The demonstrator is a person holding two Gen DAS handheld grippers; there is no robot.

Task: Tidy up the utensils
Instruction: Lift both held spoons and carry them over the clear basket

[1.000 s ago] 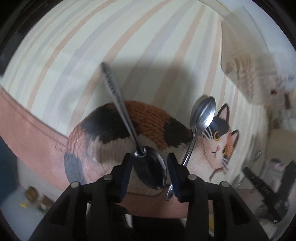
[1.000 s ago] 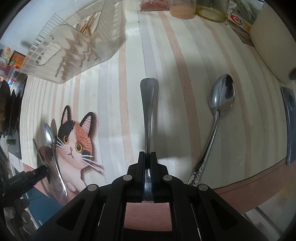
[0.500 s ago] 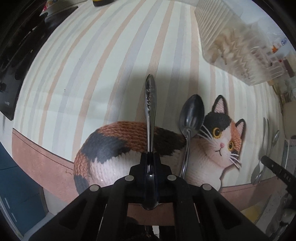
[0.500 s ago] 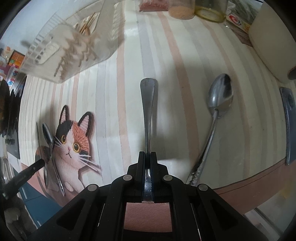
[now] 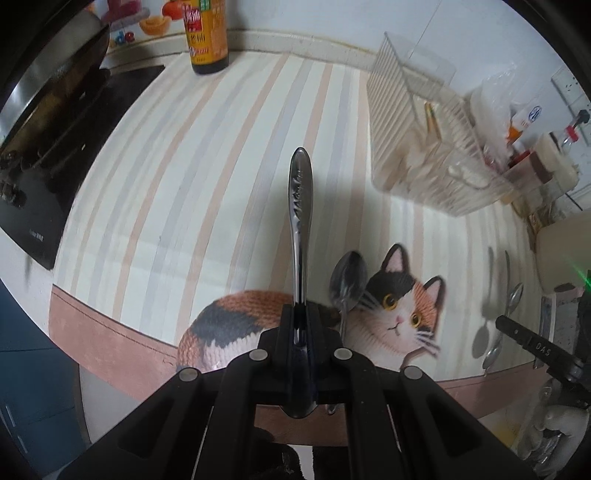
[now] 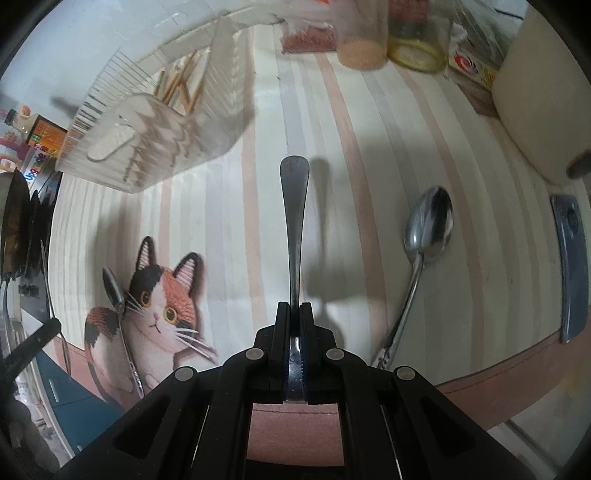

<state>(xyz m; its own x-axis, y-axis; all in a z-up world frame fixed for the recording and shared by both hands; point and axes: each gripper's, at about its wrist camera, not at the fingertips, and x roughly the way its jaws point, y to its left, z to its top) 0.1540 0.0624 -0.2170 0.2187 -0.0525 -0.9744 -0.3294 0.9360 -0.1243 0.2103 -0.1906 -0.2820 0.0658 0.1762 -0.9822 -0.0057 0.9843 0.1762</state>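
Each gripper pinches a spoon near its bowl with the handle pointing forward, probably so the handles can drop first into the clear slatted utensil basket [image 5: 417, 147].

The left gripper [image 5: 300, 328] is clenched on an embossed-handle spoon [image 5: 301, 206], the basket at its two o'clock. The right gripper [image 6: 294, 325] is clamped on a plain-handled spoon [image 6: 294, 221], the basket at its ten o'clock.

Two loose spoons lie on the striped mat: one [image 6: 424, 236] at the right gripper's three o'clock, another [image 5: 347, 280] beside the cat picture [image 5: 399, 310].

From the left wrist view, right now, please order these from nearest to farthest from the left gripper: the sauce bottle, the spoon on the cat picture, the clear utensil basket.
1. spoon on the cat picture, just right of the left gripper.
2. clear utensil basket, farther, upper right.
3. sauce bottle, farthest, by the back wall, upper left.
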